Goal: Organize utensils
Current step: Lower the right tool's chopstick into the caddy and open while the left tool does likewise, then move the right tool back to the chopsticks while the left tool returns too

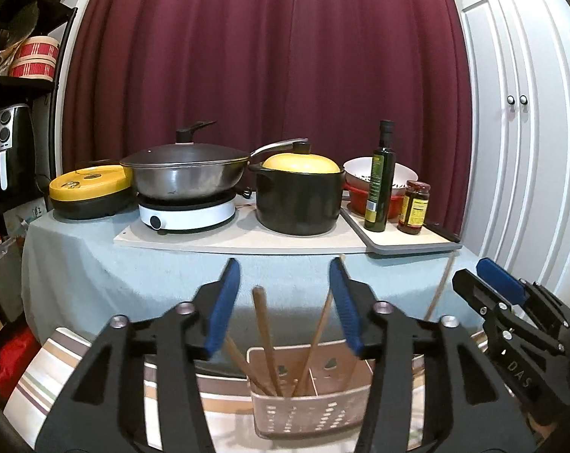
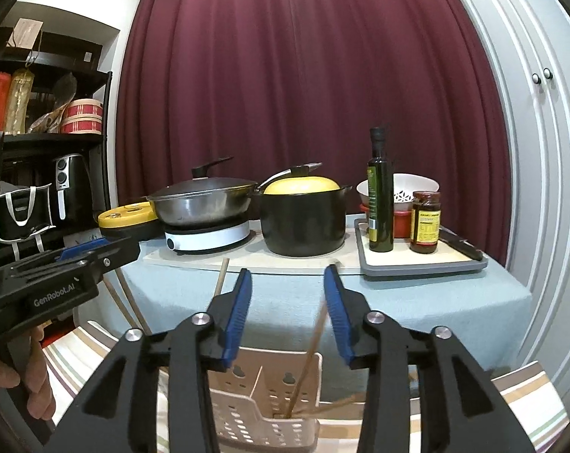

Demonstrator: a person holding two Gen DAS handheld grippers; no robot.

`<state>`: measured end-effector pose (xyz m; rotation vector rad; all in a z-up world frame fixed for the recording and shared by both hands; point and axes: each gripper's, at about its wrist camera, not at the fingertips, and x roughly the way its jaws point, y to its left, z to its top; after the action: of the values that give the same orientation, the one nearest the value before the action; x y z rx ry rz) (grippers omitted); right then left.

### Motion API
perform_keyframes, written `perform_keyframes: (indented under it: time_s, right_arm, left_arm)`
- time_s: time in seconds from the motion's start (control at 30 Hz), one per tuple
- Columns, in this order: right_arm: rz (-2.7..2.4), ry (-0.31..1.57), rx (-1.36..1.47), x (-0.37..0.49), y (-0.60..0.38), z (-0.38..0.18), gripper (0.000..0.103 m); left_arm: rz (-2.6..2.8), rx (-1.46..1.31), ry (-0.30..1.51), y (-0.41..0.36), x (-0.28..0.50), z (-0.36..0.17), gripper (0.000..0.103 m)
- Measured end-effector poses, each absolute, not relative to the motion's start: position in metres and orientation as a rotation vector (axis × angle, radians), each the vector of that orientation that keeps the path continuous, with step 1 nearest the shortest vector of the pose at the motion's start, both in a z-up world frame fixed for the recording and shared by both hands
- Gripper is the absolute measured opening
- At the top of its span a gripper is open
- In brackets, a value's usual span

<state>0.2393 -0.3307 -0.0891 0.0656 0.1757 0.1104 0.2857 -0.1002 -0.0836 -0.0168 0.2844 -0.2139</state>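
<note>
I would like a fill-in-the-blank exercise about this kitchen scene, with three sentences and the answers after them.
1. The lid on the black pot is ____ in colour.
2. The wooden utensils stand in a perforated plastic ____.
3. The left hand-held gripper and the right hand-held gripper both have their jaws ____, holding nothing.

Missing words: yellow; basket; open
</note>
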Motion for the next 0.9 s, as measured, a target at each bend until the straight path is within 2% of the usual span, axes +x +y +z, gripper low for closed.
perform_keyframes:
  time_s: [0.17,0.43,0.9]
  right_arm:
    - [0.100,0.162,0.062,0.214,-0.336,-0.082,0.047]
    - [0.069,0.192,0.049,0.157,-0.340,-0.098,0.047]
    - [0.095,0.362,0.071,0.072,-0.328,-0.198,0.046]
  left_arm:
    - [-0.226,-0.007,0.286,-0.098,0.263,-0.082,0.060]
    - [-0.236,0.001,0.310,-0.088,0.216,-0.093,0.061]
    - [-0.213,0.037,0.500,-0.069,0.134,-0.184,0.061]
